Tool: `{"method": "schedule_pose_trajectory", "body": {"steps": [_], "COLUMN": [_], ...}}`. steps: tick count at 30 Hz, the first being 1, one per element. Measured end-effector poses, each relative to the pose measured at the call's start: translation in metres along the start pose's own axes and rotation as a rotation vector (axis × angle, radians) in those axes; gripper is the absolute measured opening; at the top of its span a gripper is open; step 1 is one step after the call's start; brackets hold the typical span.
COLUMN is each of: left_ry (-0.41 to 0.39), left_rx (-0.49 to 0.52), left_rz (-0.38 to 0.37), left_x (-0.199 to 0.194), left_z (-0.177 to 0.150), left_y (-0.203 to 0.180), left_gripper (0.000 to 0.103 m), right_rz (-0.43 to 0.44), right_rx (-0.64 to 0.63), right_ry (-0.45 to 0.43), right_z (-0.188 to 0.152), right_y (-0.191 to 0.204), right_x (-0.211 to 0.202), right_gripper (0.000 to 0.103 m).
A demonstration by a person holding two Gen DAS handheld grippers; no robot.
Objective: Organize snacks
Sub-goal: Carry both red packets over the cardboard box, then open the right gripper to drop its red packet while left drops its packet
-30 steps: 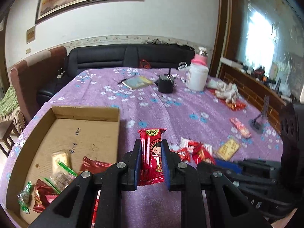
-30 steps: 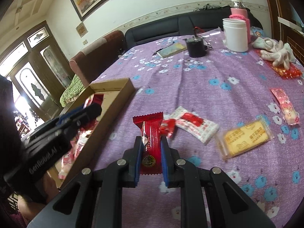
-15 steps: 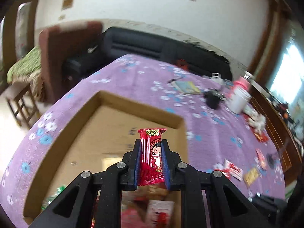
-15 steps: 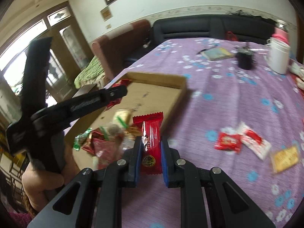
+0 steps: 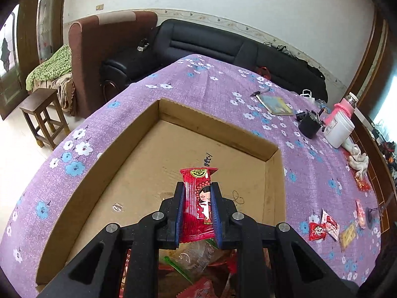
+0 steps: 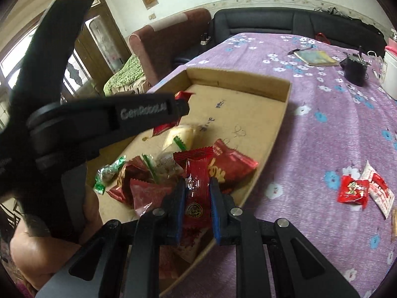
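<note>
My left gripper (image 5: 197, 200) is shut on a red snack packet with a cartoon girl (image 5: 198, 198) and holds it above the open cardboard box (image 5: 213, 126). My right gripper (image 6: 197, 198) is shut on a red snack packet (image 6: 197, 186) over the box's near right edge (image 6: 270, 154). Several wrapped snacks (image 6: 158, 166) lie piled in the box's near end. The left gripper's body (image 6: 99, 121) shows in the right wrist view, over the box.
Loose snacks (image 6: 364, 190) lie on the purple flowered tablecloth (image 6: 335, 124) right of the box, also in the left wrist view (image 5: 325, 228). A book (image 5: 274, 104), a black cup (image 5: 309, 125) and a white jar (image 5: 338, 129) stand at the far side. A sofa and stool are beyond.
Both grippers have swung left from the loose snacks on the cloth to over the cardboard box, each still holding its red packet.
</note>
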State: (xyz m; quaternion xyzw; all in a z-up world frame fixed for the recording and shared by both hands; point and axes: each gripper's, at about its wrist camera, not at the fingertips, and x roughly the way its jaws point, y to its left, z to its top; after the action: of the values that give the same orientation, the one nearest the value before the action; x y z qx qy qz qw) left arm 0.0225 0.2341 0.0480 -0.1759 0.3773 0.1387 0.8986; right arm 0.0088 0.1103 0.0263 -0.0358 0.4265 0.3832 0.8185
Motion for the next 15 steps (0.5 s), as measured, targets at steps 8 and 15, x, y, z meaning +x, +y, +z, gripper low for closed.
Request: {"method": "schedule_pose_trajectory", "body": {"steps": [8,15], "left_ry": [-0.001,0.003], "left_rx": [0.003,0.001], "left_rz": [0.009,0.020], "left_x": [0.0016,0.0024], "left_z": [0.0000,-0.0002], "left_y": [-0.0023,-0.0016], "left_gripper": [0.020,0.021], "right_rz": [0.003,-0.003], "right_rx": [-0.032,-0.045], "right_ry": [-0.008,-0.017], "right_z": [-0.0038,-0.0054], "right_y": [0.0038,0.0053], "right_x": [0.0029,-0.0003], "right_gripper": [0.019,0.019]}}
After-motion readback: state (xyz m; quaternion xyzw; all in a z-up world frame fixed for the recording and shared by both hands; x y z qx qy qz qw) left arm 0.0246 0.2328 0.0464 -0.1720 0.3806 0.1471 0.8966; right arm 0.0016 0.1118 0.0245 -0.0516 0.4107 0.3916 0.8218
